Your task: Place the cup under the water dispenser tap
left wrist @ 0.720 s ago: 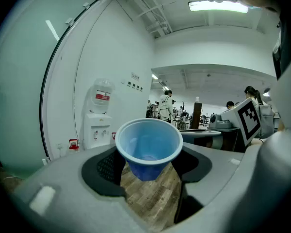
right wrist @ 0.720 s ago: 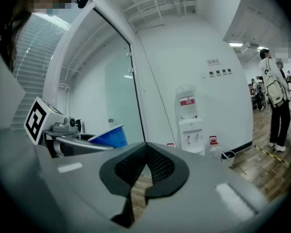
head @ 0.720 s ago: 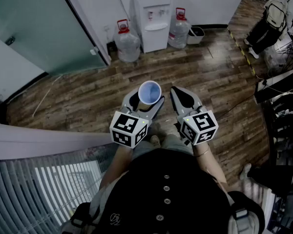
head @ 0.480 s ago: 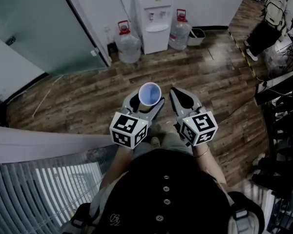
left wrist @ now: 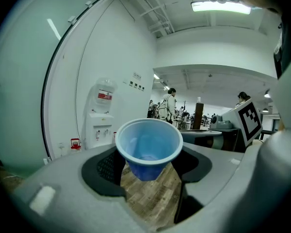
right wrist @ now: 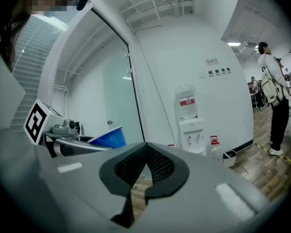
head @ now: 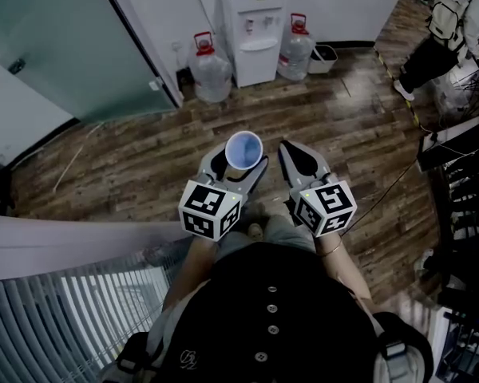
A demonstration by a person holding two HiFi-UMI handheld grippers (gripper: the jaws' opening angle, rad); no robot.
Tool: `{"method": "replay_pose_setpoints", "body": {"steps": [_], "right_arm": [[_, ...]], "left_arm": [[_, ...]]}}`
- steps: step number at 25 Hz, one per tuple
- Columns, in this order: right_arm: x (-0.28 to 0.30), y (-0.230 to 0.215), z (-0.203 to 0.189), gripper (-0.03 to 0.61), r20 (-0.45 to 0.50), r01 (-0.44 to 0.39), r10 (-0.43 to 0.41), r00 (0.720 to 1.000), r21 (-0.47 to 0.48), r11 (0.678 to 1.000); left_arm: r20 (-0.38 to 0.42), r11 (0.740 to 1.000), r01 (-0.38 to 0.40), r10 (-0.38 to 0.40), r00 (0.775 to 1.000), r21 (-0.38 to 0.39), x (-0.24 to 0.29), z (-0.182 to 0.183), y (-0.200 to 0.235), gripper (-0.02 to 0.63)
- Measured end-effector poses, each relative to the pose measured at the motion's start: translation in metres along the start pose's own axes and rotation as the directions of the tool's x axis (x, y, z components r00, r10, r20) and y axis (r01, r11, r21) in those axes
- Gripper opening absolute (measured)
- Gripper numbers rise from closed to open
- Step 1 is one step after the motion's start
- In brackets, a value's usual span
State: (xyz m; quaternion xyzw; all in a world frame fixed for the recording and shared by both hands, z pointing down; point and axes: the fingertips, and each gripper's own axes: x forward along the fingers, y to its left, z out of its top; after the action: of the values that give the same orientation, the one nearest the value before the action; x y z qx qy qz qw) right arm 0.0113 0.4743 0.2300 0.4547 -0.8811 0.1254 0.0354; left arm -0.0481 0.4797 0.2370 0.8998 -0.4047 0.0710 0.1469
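1. Nearest the body on the right, the right gripper (right wrist: 144, 165) has its fingers pressed together with nothing between them
2. Just beside it, the left gripper (left wrist: 148, 169) carries the cup (head: 243, 149). Its fingers stand wide and pinch the blue cup's wall just under the rim. The cup is mouth up, in the air above the wooden floor (head: 136, 162)
3. The cup looks like thin plastic and seems empty, so I judge it very light and springy. A hard squeeze could crush it or pop it out, and its smooth tapered wall could slip down through the pads. The best hold is the present one: opposite sides of the wall, high under the stiffer rim, squeezed gently and kept upright
4. At the far edge of the floor, against the white wall, stands the water dispenser (head: 254, 26) with its tap (left wrist: 98, 131) facing this way. A large water bottle (head: 210, 72) stands on the floor at either side of it. The cup is well apart from it, so by my reckoning most of the carry is still ahead
5. Little differs from the earlier frames. Both grippers and the cup keep their places in the head view, the grip is the same, and the dispenser barely shifts. The white ledge (head: 64, 242) at the near left lies lower, and the bystander (head: 443, 22) at the far right has stepped on. This suggests the wearer is moving slowly forward
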Motion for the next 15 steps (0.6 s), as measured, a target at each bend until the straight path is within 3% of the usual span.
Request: {"method": "replay_pose_setpoints", "body": {"steps": [15], "right_arm": [[0.033, -0.035, -0.006, -0.005, -0.046, -0.015, 0.016, 0.999, 0.008, 1.000]], "left_arm": [[-0.068, 1.000, -0.024, 0.025, 0.997, 0.014, 0.044, -0.002, 0.024, 0.299]]}}
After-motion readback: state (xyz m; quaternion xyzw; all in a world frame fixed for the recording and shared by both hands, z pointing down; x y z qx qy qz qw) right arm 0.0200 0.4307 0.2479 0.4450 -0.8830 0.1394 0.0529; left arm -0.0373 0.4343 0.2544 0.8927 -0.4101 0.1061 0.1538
